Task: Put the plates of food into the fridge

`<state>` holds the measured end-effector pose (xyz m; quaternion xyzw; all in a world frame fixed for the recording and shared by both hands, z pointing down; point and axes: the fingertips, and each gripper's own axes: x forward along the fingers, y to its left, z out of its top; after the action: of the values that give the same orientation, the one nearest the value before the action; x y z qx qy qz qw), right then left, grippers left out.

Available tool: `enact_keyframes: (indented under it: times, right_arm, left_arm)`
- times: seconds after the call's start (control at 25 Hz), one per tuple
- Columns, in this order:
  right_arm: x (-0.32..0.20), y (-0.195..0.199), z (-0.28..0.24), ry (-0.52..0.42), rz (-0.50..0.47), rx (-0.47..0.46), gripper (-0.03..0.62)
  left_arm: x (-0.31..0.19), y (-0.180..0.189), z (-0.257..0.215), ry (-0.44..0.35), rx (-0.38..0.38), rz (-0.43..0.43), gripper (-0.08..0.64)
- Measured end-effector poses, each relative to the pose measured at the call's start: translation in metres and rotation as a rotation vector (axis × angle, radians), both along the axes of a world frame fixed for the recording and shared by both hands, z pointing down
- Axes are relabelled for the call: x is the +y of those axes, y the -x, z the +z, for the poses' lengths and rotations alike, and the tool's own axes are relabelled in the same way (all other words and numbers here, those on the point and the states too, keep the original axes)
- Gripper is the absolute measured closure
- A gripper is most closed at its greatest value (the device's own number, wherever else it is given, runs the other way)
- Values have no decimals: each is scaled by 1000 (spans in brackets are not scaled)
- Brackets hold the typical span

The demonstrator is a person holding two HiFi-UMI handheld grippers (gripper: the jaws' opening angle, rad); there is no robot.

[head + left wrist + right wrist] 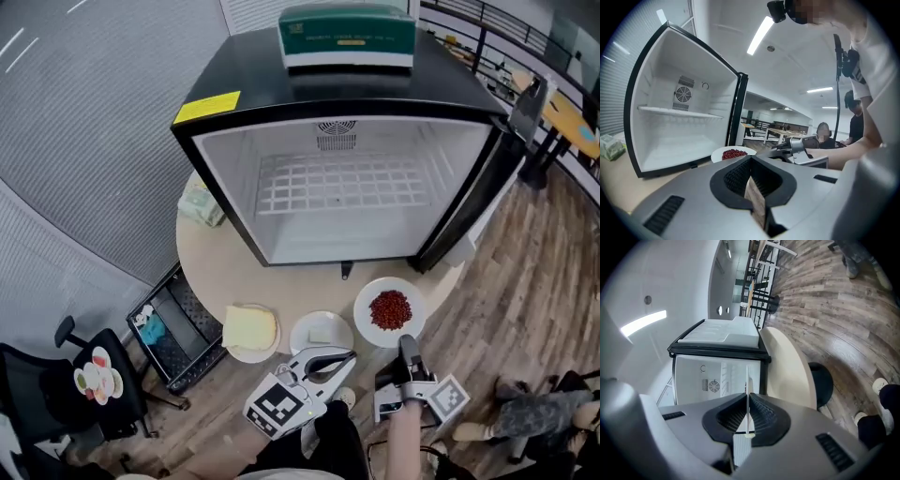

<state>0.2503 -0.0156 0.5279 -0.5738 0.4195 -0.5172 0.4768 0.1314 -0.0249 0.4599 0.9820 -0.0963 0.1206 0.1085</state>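
Plate of red food (364, 307): near rim pinched between the right gripper's (408, 345) closed jaws, edge-on to them | round, no long axis; reaches from the tips toward the open fridge (441, 84) straight ahead, above the table's (225, 272) near edge | left gripper (339, 358): jaws drawn together, seemingly empty, just beside the small plate (302, 336) | right hand likely carries first.

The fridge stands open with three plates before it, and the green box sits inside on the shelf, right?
Not quite: the green box sits on top of the fridge, not inside. The head view shows it; the rest is right.
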Motion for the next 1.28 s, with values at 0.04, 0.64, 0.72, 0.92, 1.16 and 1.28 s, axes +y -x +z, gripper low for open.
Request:
enact_keyframes:
  times: [0.04,0.64,0.72,0.92,1.16,1.28]
  right_arm:
    - [-4,0,-9,-2,-6,10,571]
    - [-82,39,-103,-111,-125,0,571]
    - [-94,40,-114,-139,-132,2,571]
    - [-127,47,-136,-166,-162,42,571]
    - [-162,65,-145,-172,-193,47,571]
    - [-181,72,-143,-156,-213,45,571]
  left_arm:
    - [-6,3,-8,-8,11,-8,555]
    - [-68,73,-63,-47,137,-176,555]
    - [-75,81,-65,-44,146,-195,555]
    - [-88,102,-70,-45,169,-239,555]
    - [-105,128,-68,-44,172,-288,555]
    - [-116,141,-66,-37,176,-323,555]
